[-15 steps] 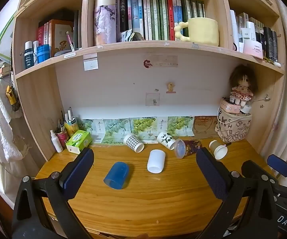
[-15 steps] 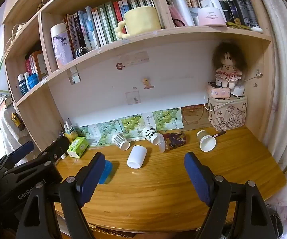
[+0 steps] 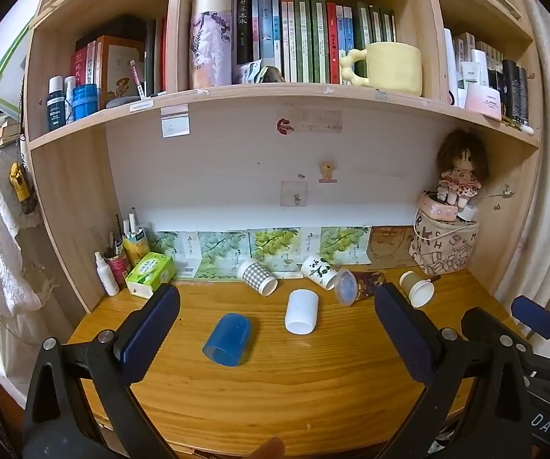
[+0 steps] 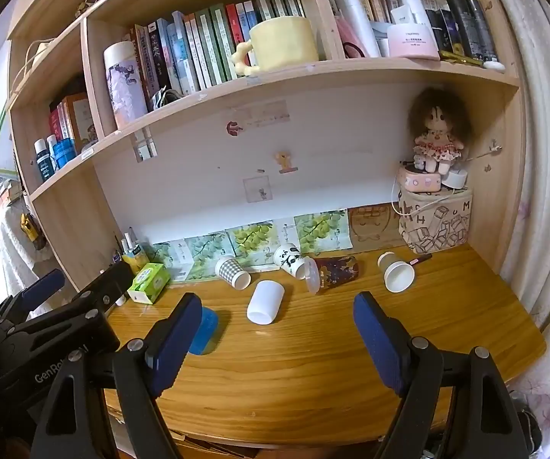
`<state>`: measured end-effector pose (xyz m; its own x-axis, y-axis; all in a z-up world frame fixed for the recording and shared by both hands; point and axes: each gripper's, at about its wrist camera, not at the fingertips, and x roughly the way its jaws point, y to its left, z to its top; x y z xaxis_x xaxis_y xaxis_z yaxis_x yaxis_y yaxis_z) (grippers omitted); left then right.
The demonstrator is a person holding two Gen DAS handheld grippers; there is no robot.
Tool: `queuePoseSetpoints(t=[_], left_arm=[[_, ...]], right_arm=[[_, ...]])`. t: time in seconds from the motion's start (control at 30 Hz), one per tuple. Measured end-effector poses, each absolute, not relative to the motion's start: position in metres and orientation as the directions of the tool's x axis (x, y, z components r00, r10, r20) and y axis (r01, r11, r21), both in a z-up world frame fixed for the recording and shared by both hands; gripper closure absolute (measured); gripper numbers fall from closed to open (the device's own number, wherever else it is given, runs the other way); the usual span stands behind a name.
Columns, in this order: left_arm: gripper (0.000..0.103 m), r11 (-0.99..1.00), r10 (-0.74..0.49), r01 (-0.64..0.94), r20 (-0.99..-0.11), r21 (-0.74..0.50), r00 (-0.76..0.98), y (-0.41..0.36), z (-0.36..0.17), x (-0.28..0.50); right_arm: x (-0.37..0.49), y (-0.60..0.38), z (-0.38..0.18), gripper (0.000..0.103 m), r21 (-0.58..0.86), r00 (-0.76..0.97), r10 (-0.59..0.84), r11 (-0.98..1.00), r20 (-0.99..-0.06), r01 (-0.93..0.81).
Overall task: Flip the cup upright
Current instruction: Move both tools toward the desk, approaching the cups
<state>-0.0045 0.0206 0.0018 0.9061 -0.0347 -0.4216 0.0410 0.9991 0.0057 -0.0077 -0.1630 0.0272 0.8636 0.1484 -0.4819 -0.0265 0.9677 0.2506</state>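
Several cups lie on their sides on the wooden desk (image 3: 275, 394): a blue translucent cup (image 3: 228, 339), a white cup (image 3: 301, 311), a checked paper cup (image 3: 256, 276), a panda cup (image 3: 318, 271), a dark patterned cup with a clear lid (image 3: 359, 287) and a beige paper cup (image 3: 416, 288). My left gripper (image 3: 275, 338) is open and empty, held above the desk's front, short of the blue and white cups. My right gripper (image 4: 276, 338) is open and empty too, in front of the white cup (image 4: 265, 301); its left finger hides part of the blue cup (image 4: 205, 331).
A green tissue box (image 3: 149, 273), a spray bottle (image 3: 106, 273) and a pen holder (image 3: 116, 262) stand at the back left. A printed fabric box (image 3: 443, 244) with a doll (image 3: 460, 176) stands at the back right. Shelves with books and a yellow mug (image 3: 387, 69) hang above.
Both views sit almost the same as half a second ago. Both grippers stay open and no cup has moved.
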Motion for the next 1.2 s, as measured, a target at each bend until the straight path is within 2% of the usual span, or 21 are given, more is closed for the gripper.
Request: queuePoseSetpoints(t=[0.43, 1.2], left_arm=[[0.001, 0.998, -0.063, 0.061, -0.429, -0.02, 0.901, 0.051, -0.003, -0.005], [0.001, 0.991, -0.125, 0.068, -0.573, -0.119, 0.81, 0.112, -0.035, 0.02]], right_arm=[[-0.017, -0.136, 0.033, 0.021, 0.213, 0.866, 0.113, 0.977, -0.486, -0.008], [-0.012, -0.056, 0.027, 0.021, 0.096, 0.839, 0.076, 0.995, -0.538, -0.028]])
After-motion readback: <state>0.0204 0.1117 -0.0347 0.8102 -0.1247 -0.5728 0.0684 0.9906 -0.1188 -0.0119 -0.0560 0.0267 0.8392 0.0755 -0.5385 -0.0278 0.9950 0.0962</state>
